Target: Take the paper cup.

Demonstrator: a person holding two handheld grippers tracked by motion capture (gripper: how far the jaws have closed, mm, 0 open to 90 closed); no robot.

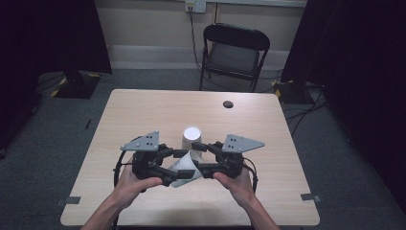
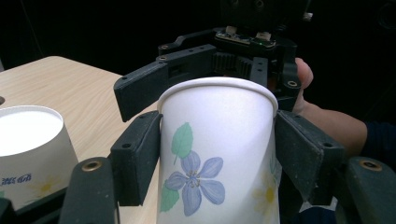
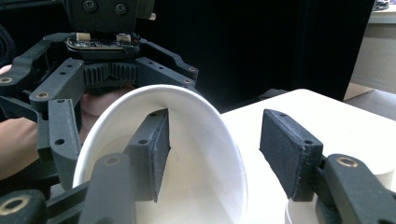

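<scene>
High view: we see the flowered cup (image 1: 185, 170) lying on its side in the air between the two tongs, above the near part of the table (image 1: 143, 110). A second cup (image 1: 192, 138) stands upside down just beyond the tips.

The left tongs (image 2: 217, 154) are closed on the flowered cup, one pad on each side of its body, below the rim. The right tongs (image 3: 219, 144) straddle the rim, with one jaw inside the mouth and the other outside. As far as we can tell, the outer pad stands just clear of the wall, so we read them as open and not yet pinching.

We judge the step in hand to be a handover at the rim. To do it well, we would close the right tongs softly on the thin wall, since paper buckles easily. The left grip should ease off only once that pinch is firm.

The right gripper view shows the bare white inside of the cup and the jaw set within it. The left gripper view gives the flower print and the squeeze on the body. The high view alone shows both hands and how near the second cup is.
</scene>
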